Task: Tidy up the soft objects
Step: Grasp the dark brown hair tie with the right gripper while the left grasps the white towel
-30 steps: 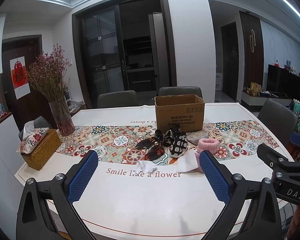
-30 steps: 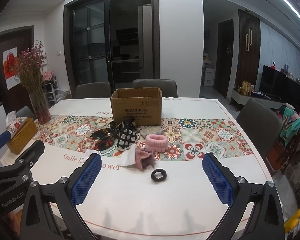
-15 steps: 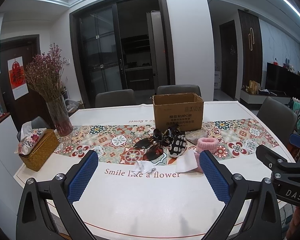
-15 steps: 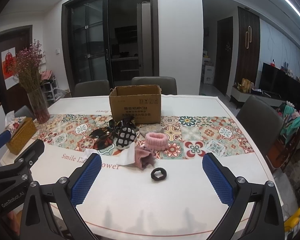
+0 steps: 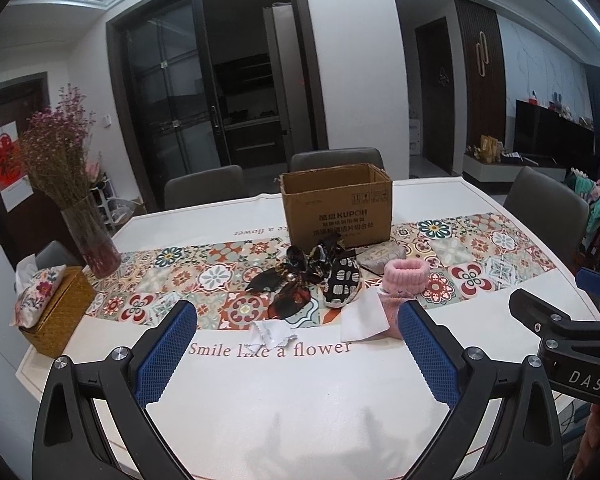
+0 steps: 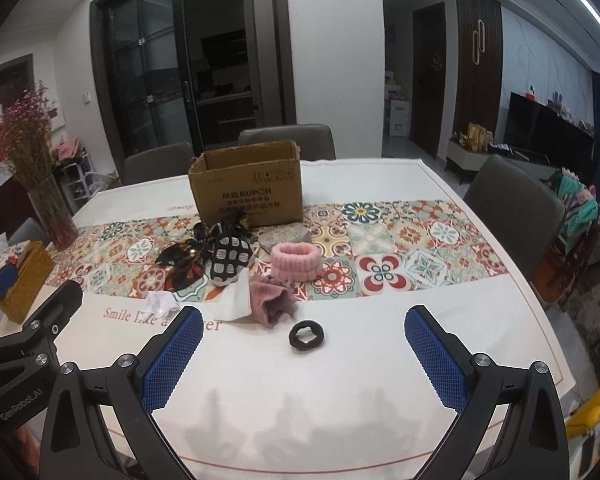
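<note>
An open cardboard box (image 5: 336, 204) stands mid-table, also in the right wrist view (image 6: 247, 190). In front of it lie soft items: a dark patterned scarf (image 5: 290, 286), a black-and-white pouch (image 6: 230, 260), a pink fluffy headband (image 6: 296, 260), a mauve cloth (image 6: 270, 306), white cloths (image 5: 362, 318) and a black scrunchie (image 6: 306, 334). My left gripper (image 5: 298, 350) is open and empty above the near table edge. My right gripper (image 6: 304, 354) is open and empty, just short of the scrunchie.
A glass vase of dried flowers (image 5: 94, 244) and a wicker tissue box (image 5: 52, 312) stand at the table's left. Grey chairs (image 5: 548, 204) surround the table. The white tablecloth (image 5: 300, 400) has a patterned runner.
Both grippers have moved slightly nearer to the table; the items look a little closer and the view has tilted. Nothing was taken hold of.
</note>
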The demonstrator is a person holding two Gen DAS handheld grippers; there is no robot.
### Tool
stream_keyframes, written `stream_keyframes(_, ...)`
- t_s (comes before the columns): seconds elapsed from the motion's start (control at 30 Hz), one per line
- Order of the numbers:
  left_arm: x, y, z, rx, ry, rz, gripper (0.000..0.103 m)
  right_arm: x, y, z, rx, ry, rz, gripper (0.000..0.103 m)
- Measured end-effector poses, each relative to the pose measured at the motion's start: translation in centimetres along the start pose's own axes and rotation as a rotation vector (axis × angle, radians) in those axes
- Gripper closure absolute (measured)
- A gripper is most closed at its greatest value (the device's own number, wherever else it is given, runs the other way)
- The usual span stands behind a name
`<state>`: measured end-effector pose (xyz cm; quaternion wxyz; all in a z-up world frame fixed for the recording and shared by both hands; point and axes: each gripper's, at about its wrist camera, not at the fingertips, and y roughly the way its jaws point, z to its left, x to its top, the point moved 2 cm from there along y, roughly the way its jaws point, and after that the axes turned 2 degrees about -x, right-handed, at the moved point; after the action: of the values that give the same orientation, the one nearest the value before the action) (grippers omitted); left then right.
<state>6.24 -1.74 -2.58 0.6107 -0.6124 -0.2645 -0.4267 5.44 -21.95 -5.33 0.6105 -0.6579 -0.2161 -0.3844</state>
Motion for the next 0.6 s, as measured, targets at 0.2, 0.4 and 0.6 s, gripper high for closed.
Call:
stream_keyframes(0.2, 0.6, 3.4, -0.8, -0.067, 0.05, 0.018, 0.006, -0.2, 2.9, -0.5, -0.043, 0.034, 0.05, 0.001)
stream_keyframes(0.4, 1.0, 7.6, -1.8, -0.143, 0.099, 0.043, 0.013, -0.5, 6.3, -0.4, -0.082, 0.058, 0.099, 0.001)
stream_keyframes(0.6, 0.4, 11.7, -2.3, -0.208, 0.145, 0.082, 0.018, -1.3, 9.8, 0.0, -0.112, 0.071, 0.153, 0.001)
